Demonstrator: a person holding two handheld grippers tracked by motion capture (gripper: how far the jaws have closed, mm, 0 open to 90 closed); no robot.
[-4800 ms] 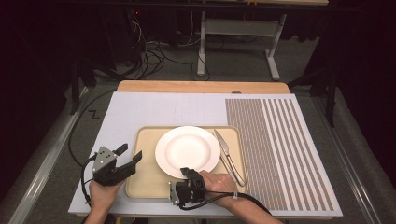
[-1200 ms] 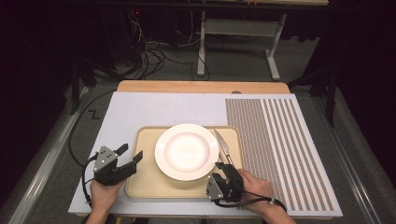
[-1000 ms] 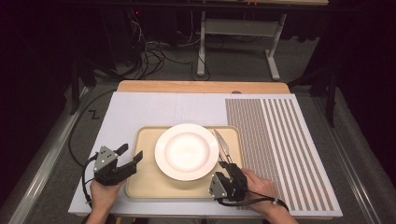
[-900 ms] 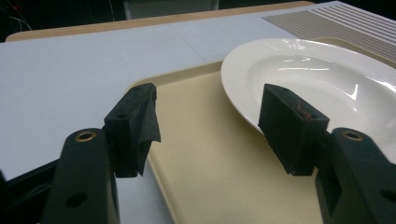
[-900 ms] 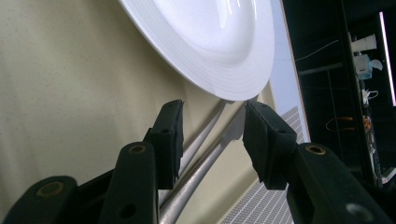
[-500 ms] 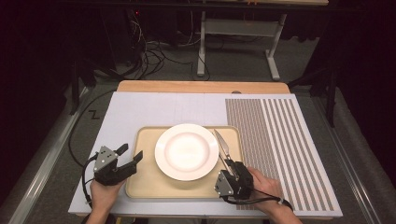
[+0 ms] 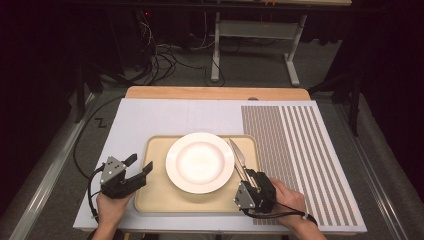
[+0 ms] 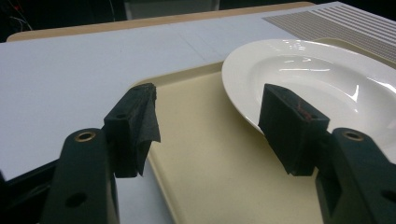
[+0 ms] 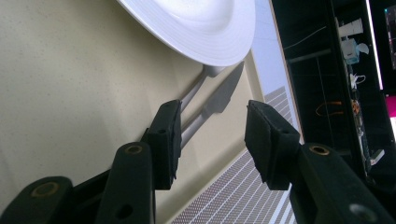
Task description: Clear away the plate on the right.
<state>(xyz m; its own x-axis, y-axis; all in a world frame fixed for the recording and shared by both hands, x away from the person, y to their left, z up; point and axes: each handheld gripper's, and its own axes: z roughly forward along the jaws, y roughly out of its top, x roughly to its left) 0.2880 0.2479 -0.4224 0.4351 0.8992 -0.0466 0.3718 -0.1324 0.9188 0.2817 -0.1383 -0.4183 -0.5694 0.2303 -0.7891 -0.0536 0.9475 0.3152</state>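
Right gripper (image 7: 251, 184) at the tray's (image 7: 155, 200) near right corner: jaws part-open, just been opening, straddling the cutlery handles without pressing them. Knife (image 9: 219, 100) and a second utensil (image 9: 194, 93), smooth grey metal, lie side by side on the tray beside the plate (image 7: 200, 162). Left gripper (image 7: 140, 169) released, jaws wide, empty, at the tray's left edge. Tray matte beige, speckled; plate round, glossy white, on a pale surface (image 7: 150, 120).

The right gripper (image 9: 212, 135) rises from six o'clock, jaws apart over a beige tray (image 9: 70, 88). Between them lie a knife (image 9: 219, 100) and a second utensil handle (image 9: 192, 95), running toward one o'clock under the white plate (image 9: 201, 23) at twelve
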